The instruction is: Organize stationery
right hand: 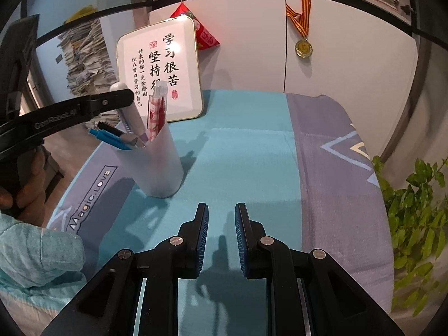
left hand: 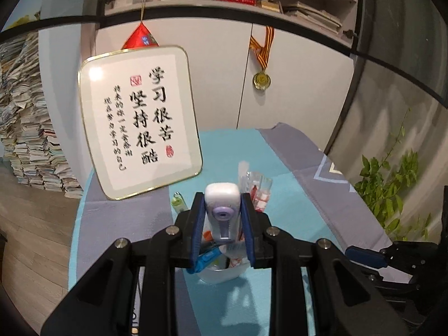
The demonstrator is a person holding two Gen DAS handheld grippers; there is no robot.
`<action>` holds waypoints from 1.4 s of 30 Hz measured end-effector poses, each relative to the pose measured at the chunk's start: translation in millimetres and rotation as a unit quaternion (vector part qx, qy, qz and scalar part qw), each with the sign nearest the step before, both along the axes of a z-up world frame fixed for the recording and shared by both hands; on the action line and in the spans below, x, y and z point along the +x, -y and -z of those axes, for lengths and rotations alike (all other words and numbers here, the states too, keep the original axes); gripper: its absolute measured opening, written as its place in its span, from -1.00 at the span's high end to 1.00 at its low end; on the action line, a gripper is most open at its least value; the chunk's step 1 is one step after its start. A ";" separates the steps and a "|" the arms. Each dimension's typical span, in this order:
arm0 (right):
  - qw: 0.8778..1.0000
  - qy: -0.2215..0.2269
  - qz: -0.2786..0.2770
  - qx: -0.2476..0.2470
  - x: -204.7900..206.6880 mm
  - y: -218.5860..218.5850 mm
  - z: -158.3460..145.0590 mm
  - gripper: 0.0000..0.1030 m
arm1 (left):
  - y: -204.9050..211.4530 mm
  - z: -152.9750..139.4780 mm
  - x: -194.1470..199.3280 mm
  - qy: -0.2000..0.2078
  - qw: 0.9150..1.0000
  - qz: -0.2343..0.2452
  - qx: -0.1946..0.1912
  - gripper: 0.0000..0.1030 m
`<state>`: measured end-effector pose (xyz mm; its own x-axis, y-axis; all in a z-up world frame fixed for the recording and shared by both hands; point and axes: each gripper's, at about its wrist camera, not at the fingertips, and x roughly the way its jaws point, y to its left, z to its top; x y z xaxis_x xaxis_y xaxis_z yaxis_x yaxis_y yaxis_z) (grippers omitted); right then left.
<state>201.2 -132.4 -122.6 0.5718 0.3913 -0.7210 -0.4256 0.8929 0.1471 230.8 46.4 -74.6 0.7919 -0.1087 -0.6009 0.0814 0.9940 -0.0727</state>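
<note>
cup [right hand: 156, 165]: frosted plastic | tablecloth [right hand: 252, 154]: matt woven cloth | floor [left hand: 33, 224]: wood

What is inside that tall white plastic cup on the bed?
The tall white plastic cup holds blue pens, a red-patterned clear pen and a lilac-white correction-tape dispenser gripped by the left tool. Its frosted wall hides the bottom.

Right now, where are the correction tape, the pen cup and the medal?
correction tape [left hand: 222, 210], left wrist view, on its lilac wheel.
pen cup [right hand: 156, 165], right wrist view, on its outer wall.
medal [right hand: 303, 48], right wrist view, on the gold disc.
</note>
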 end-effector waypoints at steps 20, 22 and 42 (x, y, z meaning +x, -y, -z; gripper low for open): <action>1.000 -0.013 0.003 -0.006 1.5 -2.9 3.4 0.64 | 0.8 6.8 1.7 -0.008 1.000 0.007 0.002 0.53; 1.000 -0.014 0.002 -0.007 1.3 -3.6 4.0 0.64 | -0.4 5.4 0.8 -0.007 1.000 0.007 -0.001 0.51; 1.000 -0.022 0.005 -0.007 -0.9 -2.9 5.9 0.64 | -13.3 -1.7 -24.8 0.007 1.000 -0.014 -0.014 0.33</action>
<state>200.3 -129.5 -128.5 0.5432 0.3753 -0.7511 -0.4110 0.8989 0.1520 206.0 59.7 -72.9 0.8033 -0.1031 -0.5866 0.0548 0.9935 -0.0995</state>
